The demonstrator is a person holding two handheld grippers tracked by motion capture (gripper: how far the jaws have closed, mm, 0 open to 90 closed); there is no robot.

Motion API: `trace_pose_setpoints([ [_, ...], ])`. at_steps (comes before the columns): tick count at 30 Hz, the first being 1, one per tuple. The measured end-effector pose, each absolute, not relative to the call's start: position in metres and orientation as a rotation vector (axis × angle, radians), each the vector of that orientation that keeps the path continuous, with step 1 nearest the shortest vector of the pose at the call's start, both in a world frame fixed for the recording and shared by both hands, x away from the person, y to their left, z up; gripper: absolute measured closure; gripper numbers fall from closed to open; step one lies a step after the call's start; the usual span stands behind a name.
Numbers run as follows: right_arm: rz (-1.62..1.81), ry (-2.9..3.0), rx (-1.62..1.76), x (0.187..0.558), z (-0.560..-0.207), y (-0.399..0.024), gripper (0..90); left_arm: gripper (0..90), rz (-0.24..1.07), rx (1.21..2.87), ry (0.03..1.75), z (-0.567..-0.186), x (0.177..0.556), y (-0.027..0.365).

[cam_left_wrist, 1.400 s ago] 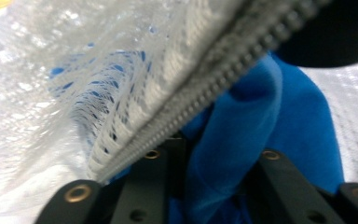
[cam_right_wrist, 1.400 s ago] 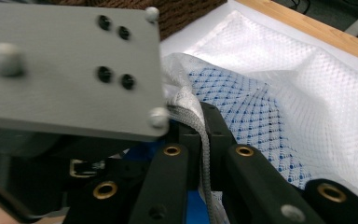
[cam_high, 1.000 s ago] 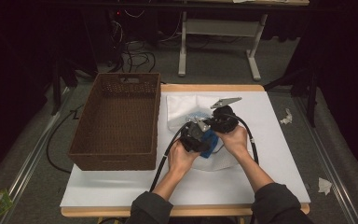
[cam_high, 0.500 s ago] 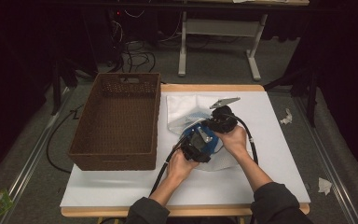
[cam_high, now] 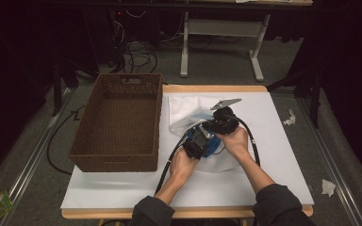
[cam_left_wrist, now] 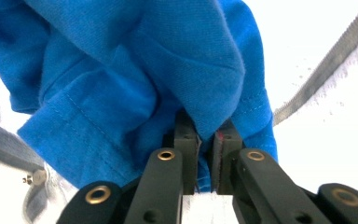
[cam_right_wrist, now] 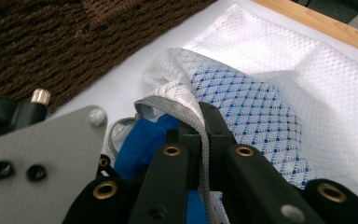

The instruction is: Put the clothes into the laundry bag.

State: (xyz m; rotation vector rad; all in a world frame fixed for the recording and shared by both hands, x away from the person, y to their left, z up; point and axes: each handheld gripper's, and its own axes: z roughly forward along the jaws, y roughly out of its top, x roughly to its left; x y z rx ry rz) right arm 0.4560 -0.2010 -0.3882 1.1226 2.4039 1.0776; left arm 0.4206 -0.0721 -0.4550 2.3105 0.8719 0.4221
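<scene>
Two grips at once on a single bundle: blue cloth [cam_left_wrist: 135,79], bunched and half inside a white mesh bag [cam_right_wrist: 279,84], lying mid-surface just right of the brown wicker basket [cam_high: 118,122]. Left gripper [cam_left_wrist: 205,154] just closed, pads pinching a fold of the blue fabric, likely to push or draw the garment through the bag's mouth. Right gripper [cam_right_wrist: 200,135] clamped shut on the bag's grey zipper edge [cam_right_wrist: 193,119], holding the opening up and taut so the cloth can pass. Both hands close together over the bag, cables trailing back toward the person. Blue showing through the mesh beyond the right gripper, so part of the garment already inside. White-covered surface [cam_high: 283,155] beneath; basket standing empty, touching nothing held.
</scene>
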Motion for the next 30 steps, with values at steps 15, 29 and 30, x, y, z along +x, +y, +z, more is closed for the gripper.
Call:
trace_pose_setpoints([
  [15,1.106,2.393,1.144,0.453,-0.384,-0.209,89.7,85.5,0.523,2.054,0.934,-0.446,0.438,-0.075],
  [29,1.108,2.406,1.102,0.447,-0.376,-0.212,89.8,84.4,0.518,1.999,1.126,-0.462,0.461,-0.066],
  [30,1.104,2.408,1.104,0.446,-0.376,-0.211,89.7,83.7,0.519,2.002,1.119,-0.462,0.461,-0.066],
])
